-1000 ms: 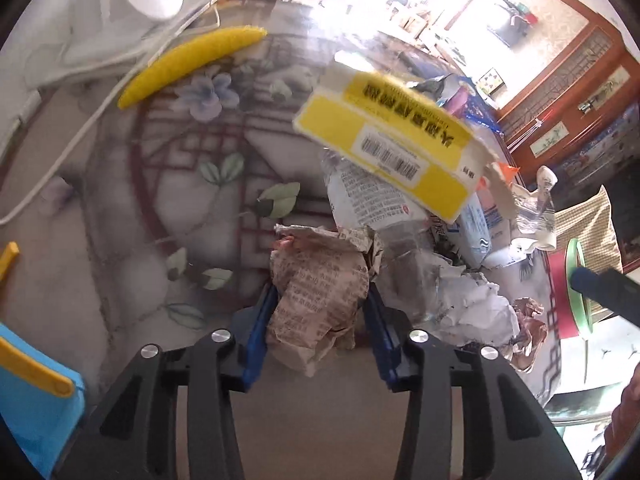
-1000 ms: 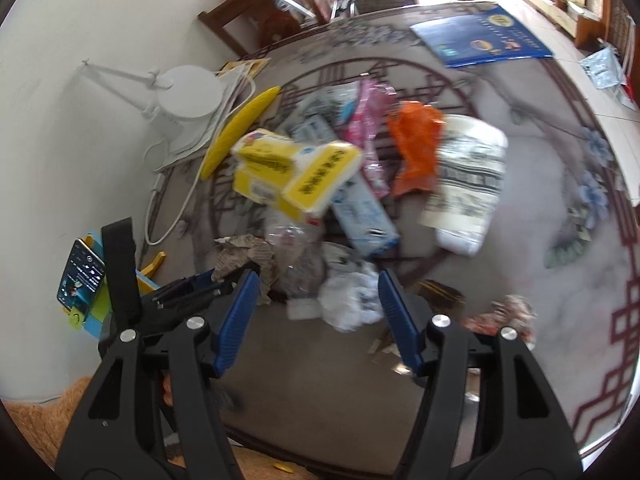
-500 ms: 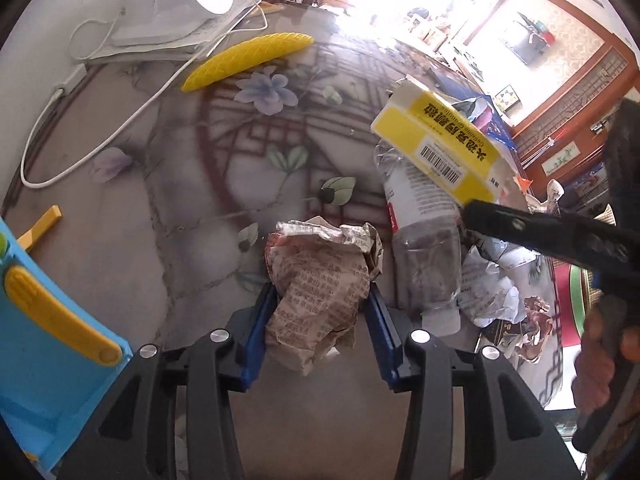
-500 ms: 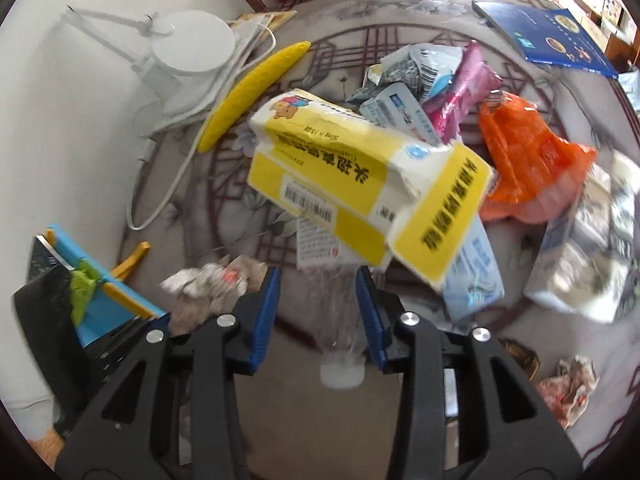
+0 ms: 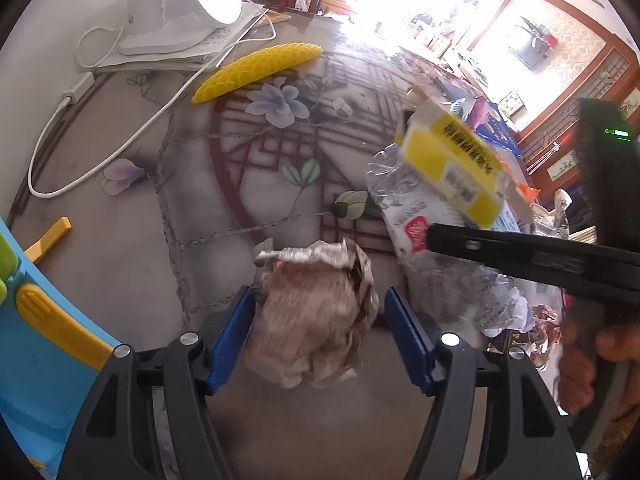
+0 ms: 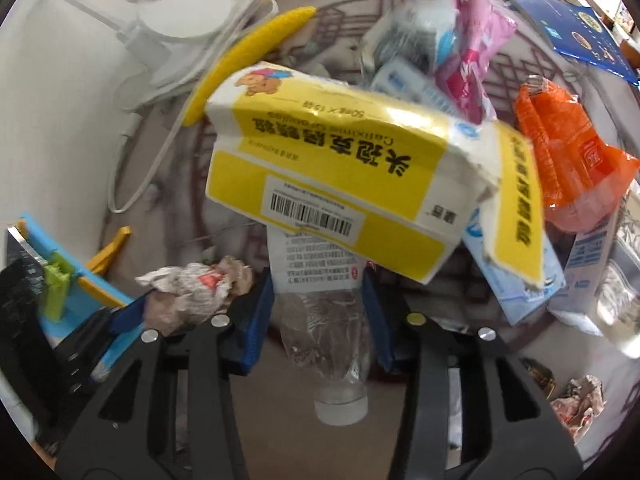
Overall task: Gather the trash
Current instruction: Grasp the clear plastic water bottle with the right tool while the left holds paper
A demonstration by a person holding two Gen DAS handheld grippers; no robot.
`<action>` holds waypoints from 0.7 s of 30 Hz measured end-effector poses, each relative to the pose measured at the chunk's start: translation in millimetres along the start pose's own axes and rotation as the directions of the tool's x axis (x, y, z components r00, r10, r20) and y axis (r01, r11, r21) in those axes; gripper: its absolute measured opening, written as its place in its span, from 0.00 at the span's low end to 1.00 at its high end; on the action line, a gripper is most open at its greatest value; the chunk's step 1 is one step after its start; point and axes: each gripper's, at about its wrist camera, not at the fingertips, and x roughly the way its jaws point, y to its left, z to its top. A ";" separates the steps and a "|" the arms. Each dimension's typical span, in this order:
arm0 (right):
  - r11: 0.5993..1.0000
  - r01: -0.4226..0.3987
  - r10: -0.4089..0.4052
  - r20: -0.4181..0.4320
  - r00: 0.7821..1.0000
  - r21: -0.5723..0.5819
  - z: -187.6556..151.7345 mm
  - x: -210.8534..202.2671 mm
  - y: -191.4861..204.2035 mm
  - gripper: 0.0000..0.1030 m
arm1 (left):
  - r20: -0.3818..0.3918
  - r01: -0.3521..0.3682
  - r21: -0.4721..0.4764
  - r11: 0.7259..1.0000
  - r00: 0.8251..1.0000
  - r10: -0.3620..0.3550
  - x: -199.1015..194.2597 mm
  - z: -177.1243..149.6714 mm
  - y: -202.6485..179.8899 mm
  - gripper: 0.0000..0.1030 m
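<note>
Crumpled paper wad [image 5: 316, 312] between left gripper [image 5: 320, 336] pads, one side apart.

bare tabletop [image 5: 120, 264] left of the trash pile [image 6: 460, 128], lamp [image 5: 192, 4] and yellow strip [image 5: 256, 70] along its far edge

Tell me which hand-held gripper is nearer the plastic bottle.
Right. The right hand-held gripper has the plastic bottle between its fingers; the left hand-held gripper sits beside it, around a crumpled paper wad.
</note>
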 end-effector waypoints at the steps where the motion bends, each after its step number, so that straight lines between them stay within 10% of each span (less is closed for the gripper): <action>1: 1.000 -0.014 0.014 0.009 1.000 -0.006 -1.8 -6.5 1.1 0.41 | -0.005 -0.005 -0.003 1.000 1.000 0.005 2.1 0.8 1.1 0.62; 9: 0.973 -0.217 0.208 0.098 0.973 0.085 -11.5 -62.4 -12.1 0.42 | -0.015 -0.007 -0.031 0.999 1.000 0.007 3.8 6.4 1.6 0.48; 21: 0.966 -0.213 0.158 0.312 0.937 0.149 -27.3 -132.9 -45.5 0.42 | 0.111 0.042 0.116 0.992 0.992 -0.055 -32.3 29.4 -59.9 0.47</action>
